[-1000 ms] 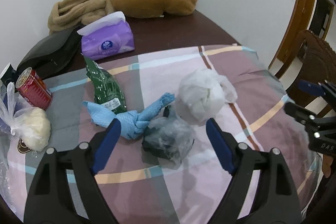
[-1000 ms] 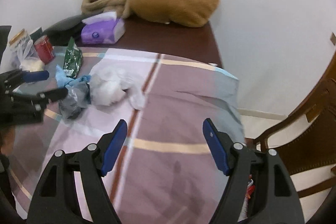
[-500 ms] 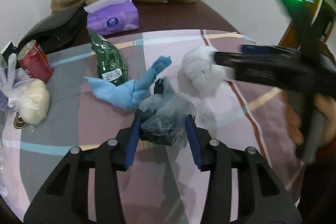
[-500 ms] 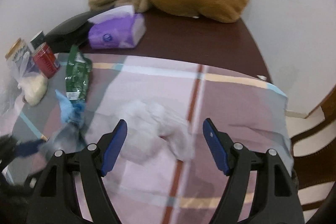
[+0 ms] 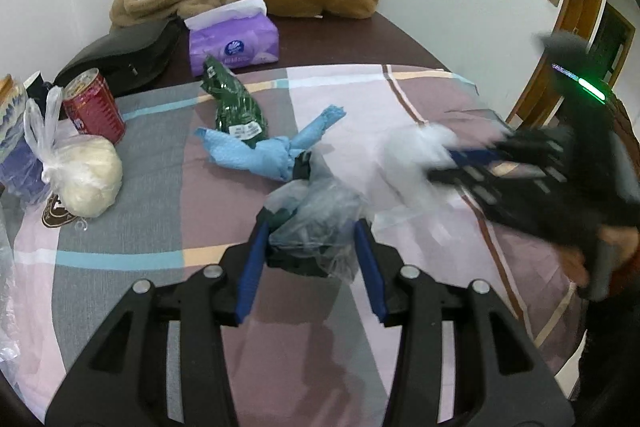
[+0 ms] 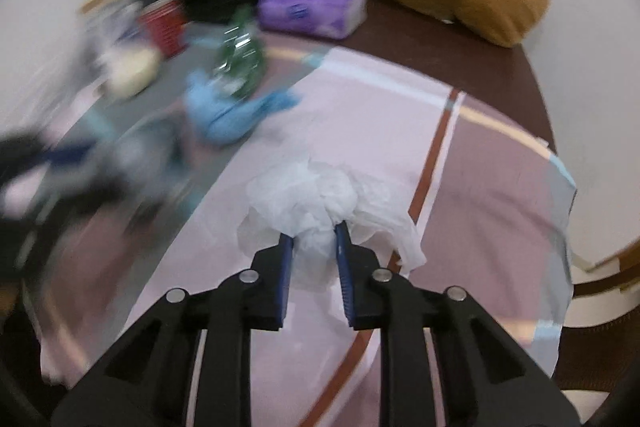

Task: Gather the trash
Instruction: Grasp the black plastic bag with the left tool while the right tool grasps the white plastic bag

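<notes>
Plaid cloth [image 5: 120, 227] covers the table. Left gripper [image 5: 310, 247] pinches the grey bag [image 5: 316, 223] between its pads. Right gripper [image 6: 314, 247], jaws just closing, squeezes the white bag [image 6: 316, 199]; blue wad [image 5: 264, 155] lies just beyond the left fingertips.

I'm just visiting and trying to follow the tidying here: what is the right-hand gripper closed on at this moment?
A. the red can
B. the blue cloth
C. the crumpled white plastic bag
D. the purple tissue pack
C: in the right wrist view the right gripper has its blue pads pressed into the crumpled white plastic bag, its jaws having just been closing on it.
</notes>
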The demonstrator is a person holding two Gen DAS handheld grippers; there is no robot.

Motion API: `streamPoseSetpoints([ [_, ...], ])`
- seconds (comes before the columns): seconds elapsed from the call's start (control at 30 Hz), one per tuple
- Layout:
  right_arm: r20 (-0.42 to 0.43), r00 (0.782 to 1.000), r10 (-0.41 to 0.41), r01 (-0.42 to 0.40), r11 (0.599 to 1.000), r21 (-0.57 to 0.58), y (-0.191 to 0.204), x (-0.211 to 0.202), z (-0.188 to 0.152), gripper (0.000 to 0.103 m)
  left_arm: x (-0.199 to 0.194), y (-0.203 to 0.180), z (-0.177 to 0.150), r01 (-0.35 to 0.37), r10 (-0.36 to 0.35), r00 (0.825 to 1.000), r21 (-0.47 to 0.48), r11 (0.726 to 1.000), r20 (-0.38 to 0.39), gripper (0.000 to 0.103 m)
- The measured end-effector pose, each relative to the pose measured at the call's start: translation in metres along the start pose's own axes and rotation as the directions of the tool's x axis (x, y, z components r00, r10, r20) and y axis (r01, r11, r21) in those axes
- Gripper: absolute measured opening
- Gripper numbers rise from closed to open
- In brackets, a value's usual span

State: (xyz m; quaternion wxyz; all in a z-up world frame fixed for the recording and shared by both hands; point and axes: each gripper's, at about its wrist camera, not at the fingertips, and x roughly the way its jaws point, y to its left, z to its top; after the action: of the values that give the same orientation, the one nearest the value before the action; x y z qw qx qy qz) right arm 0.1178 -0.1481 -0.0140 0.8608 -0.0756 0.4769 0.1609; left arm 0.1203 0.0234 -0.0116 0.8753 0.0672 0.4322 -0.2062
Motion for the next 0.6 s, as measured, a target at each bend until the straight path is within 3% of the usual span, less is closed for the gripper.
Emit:
streamPoseSetpoints([
  [0.1,-0.039,0.998,0.05,-0.052,0.996,-0.072,0.012,-0.015,-0.025,0.026,0.004,0.003,-0.001,0.004,-0.004,1.0,-0.005,1.0,-0.008,0.045],
  [0.23,-0.027,0.989,0.143,-0.144,0.987,-0.064,0.012,-0.035,-0.045,0.048,0.007,0.006,-0.004,0.011,-0.011,1.0,-0.011,1.0,-0.01,0.046],
  [0.33,0.024,0.999,0.046,-0.045,0.999,-0.03,0.001,-0.044,-0.043,0.052,0.011,0.011,-0.006,0.007,-0.007,1.0,-0.025,1.0,-0.02,0.046],
  [0.43,0.06,0.998,0.025,-0.025,1.0,-0.003,-0.002,-0.048,-0.043,0.052,0.012,0.014,-0.008,0.004,-0.005,1.0,-0.036,0.999,-0.028,0.046],
  [0.53,0.059,0.998,0.039,-0.035,0.998,-0.061,0.014,-0.045,-0.043,0.052,0.009,0.016,-0.009,0.002,-0.003,1.0,-0.037,0.999,-0.021,0.048],
  [0.6,0.048,0.999,-0.002,0.008,0.994,-0.112,0.026,-0.038,-0.043,0.052,0.007,0.016,-0.009,-0.001,0.0,1.0,-0.04,0.999,-0.016,0.05],
])
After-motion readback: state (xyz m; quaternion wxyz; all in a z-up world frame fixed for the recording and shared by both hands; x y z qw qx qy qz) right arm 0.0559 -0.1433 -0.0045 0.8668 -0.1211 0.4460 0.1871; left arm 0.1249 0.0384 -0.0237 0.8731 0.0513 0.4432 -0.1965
